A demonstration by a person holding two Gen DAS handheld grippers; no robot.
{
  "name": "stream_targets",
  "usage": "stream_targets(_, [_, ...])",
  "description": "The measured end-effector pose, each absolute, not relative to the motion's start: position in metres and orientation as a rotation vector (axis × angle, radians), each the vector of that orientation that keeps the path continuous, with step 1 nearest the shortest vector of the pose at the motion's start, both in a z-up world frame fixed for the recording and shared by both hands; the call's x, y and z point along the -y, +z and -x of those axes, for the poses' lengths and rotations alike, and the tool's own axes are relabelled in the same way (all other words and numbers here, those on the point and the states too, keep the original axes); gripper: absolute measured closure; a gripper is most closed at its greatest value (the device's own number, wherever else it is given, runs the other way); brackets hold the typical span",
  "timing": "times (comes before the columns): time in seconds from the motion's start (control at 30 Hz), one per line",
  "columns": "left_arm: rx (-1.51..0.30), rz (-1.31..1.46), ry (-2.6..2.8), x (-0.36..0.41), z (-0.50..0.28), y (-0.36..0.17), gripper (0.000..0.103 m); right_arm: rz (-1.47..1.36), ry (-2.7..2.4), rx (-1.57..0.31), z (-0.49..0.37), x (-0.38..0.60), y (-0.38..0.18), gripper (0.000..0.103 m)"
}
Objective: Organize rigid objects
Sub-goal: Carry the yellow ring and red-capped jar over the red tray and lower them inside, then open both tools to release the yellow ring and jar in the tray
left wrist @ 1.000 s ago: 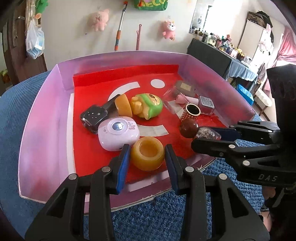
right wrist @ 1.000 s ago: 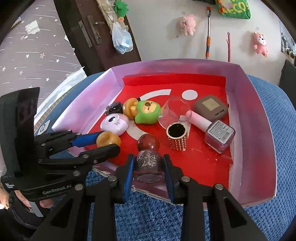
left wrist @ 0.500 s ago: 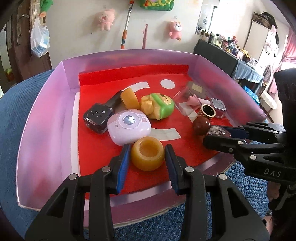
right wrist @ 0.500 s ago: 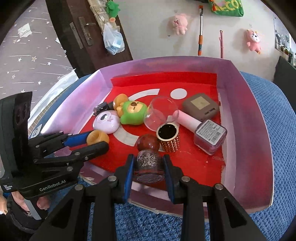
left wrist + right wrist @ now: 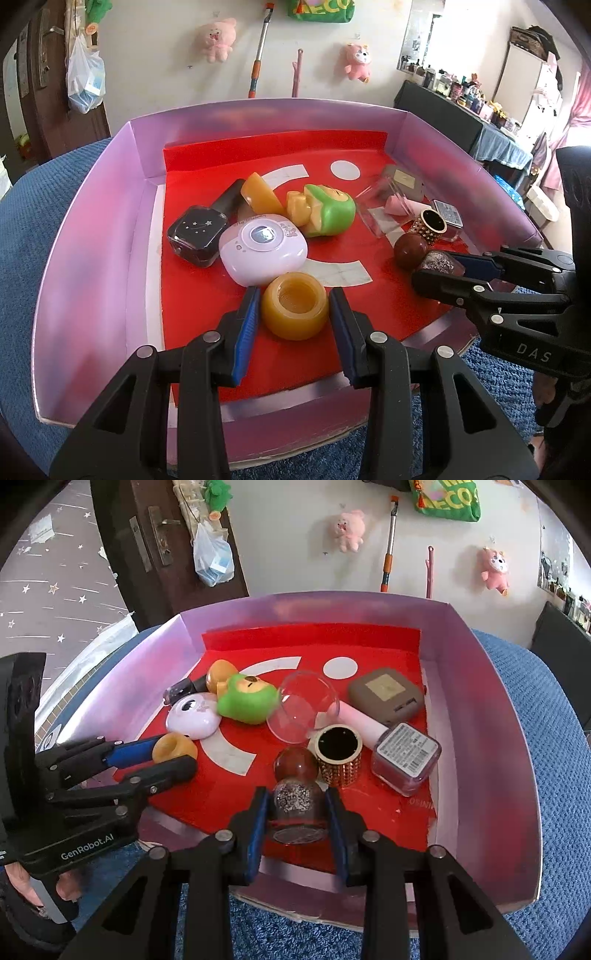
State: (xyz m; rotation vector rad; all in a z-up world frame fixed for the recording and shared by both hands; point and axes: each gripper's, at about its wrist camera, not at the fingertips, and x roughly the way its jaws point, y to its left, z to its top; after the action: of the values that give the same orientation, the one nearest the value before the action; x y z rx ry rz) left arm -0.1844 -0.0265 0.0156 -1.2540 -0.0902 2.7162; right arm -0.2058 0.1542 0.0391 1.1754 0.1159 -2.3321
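A pink-walled tray [image 5: 92, 229] with a red floor lies on a blue knitted cloth. My left gripper [image 5: 294, 295] is shut on an amber jar [image 5: 295, 314], mouth up, over the tray's front part. My right gripper [image 5: 296, 794] is shut on a glitter bottle [image 5: 298, 805] with a round brown cap [image 5: 295, 762], near the tray's front edge [image 5: 332, 882]. In each view the other gripper shows from the side: the right gripper [image 5: 439, 269] and the left gripper [image 5: 173, 757]. Whether the jar and bottle rest on the floor is not visible.
Loose in the tray lie a lilac compact [image 5: 264, 247], a black polish bottle [image 5: 197, 234], a green and yellow toy [image 5: 325, 212], a clear glass dome [image 5: 301, 705], a gold studded ring [image 5: 340, 755], a pink polish bottle [image 5: 404, 758] and a taupe case [image 5: 386, 694].
In the left wrist view the amber jar now stands farther in from the tray's front edge. Both grips are unchanged, and the right gripper's view has swung only slightly.
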Motion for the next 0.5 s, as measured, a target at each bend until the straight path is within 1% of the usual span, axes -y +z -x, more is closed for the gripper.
stream_targets(0.5, [0.076, 1.262, 2.735, 0.0253, 0.1850, 0.0168, 0.066, -1.164, -2.335, -0.100, 0.2020, -0.1556, 0.0412, 0.069])
